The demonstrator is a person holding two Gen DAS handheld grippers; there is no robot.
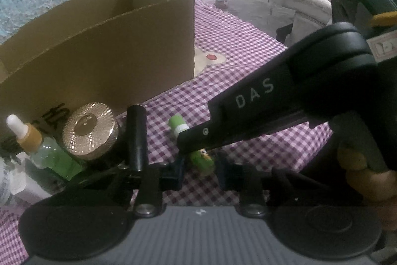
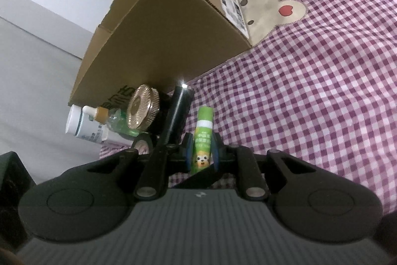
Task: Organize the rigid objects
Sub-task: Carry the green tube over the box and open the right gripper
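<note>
clutter crowds the front of the box: a dropper bottle, a gold-lidded jar, a black tube standing upright and a white bottle, all packed close together on the checked cloth. green stick lies on the cloth just right of the black tube, its capped end toward the box. right gripper is clenched on the stick, blue pads pressing both its sides near the cartoon face. left gripper is closed too; the stick's lower end shows between its fingers, but whether they touch it cannot be told, since the right gripper's body, marked "das", crosses in front. the box is open at the top, with a white label on its side wall and dark print low on the front, not readable. the cloth to the right, around a bear patch, is free. the stick carries white print, too small to read.
</note>
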